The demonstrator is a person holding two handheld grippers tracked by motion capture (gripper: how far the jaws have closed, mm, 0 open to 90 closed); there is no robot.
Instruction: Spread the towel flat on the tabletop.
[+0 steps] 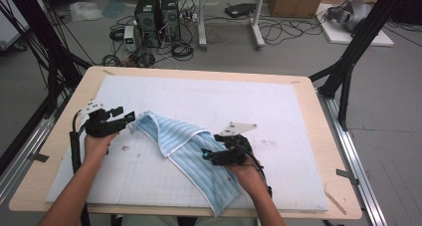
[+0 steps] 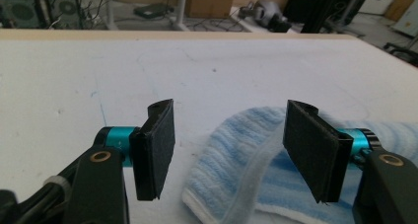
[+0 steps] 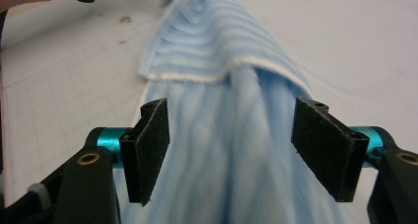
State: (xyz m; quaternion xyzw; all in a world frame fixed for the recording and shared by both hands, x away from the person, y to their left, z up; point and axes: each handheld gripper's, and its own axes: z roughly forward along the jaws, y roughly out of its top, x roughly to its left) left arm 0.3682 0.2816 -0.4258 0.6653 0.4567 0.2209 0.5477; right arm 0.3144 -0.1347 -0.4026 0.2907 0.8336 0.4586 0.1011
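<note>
Towel (image 1: 191, 154): I see it folded once, lying on desk (image 1: 318, 116).
Jaws: both pairs spread, gripping nothing.
Left: further folds, I judge.

Towel (image 1: 186, 151) on mat (image 1: 278, 111), between grippers

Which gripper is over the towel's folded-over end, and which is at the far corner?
The right gripper hangs over the middle of the blue towel, just below its folded flap. The left gripper sits at the towel's upper-left corner. Both are open, gripping nothing.

Both grippers' fingers (image 2: 157, 150) (image 3: 148, 150) stand wide apart.
</note>
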